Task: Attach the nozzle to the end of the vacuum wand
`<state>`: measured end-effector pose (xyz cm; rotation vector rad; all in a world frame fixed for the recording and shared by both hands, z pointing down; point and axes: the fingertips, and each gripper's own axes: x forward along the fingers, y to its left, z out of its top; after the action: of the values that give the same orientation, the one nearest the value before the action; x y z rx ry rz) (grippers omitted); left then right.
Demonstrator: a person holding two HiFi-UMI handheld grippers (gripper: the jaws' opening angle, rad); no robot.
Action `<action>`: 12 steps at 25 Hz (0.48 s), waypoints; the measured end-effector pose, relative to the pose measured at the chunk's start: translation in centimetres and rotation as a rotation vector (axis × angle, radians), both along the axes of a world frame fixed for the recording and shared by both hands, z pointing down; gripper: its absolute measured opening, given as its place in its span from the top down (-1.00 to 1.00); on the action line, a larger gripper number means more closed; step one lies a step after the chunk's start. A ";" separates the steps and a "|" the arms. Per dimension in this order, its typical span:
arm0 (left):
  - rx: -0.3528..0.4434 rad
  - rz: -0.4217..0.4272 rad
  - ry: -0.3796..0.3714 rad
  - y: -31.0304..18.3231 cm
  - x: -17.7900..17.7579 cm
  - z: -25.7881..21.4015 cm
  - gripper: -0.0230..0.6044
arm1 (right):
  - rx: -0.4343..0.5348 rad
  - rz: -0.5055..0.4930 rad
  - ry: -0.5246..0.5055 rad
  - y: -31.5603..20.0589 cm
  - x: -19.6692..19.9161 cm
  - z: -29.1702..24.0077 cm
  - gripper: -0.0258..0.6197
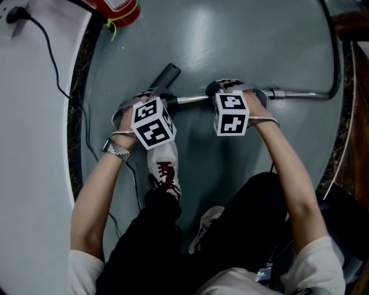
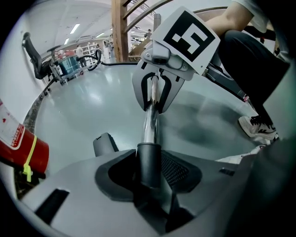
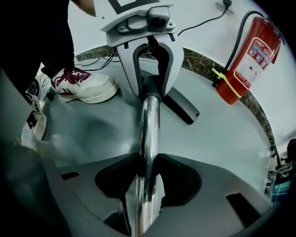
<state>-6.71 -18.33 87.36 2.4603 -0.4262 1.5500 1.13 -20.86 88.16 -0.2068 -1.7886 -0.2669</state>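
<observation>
Seating this joint cleanly looks a matter of alignment. The left tool [image 1: 159,98], clamped on the dark neck of the nozzle [image 1: 166,74], should press straight along the chrome wand [image 1: 193,99] while the right tool [image 1: 222,90], closed on that tube, braces it. The nozzle's body rests on the floor [image 1: 242,40] just above the left tool, centre frame.

A red fire extinguisher [image 3: 249,58] with a yellow tag [image 3: 225,82] stood at the far-left edge of the grey floor [image 1: 230,34], by the dark speckled border [image 1: 75,124] curving around it. A black cable [image 1: 53,60] ran from a plug [image 1: 14,14] down the white wall [image 1: 29,173] beyond that border. A white sneaker [image 1: 164,164] with maroon laces rested near the floor's middle, a second shoe [image 1: 203,227] toward its near edge.
</observation>
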 end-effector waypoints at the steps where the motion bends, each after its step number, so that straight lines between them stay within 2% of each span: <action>1: 0.006 0.002 0.004 0.0 0.0 -0.1 0.39 | 0.001 0.000 -0.001 0.0 0.0 -0.1 0.41; 5: 0.039 0.061 0.016 0.2 0.1 -0.5 0.40 | 0.003 -0.008 -0.001 0.1 0.0 -0.3 0.41; 9: 0.082 0.131 -0.028 0.2 0.2 -0.5 0.40 | 0.009 -0.017 -0.008 0.2 -0.3 -0.6 0.42; 12: 0.101 0.141 -0.041 0.0 0.2 -0.5 0.40 | 0.017 -0.028 -0.010 0.1 -0.7 -0.9 0.45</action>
<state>-6.52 -18.34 86.88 2.5890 -0.3537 1.6754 0.42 -20.75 87.27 -0.2186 -1.7936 -0.3036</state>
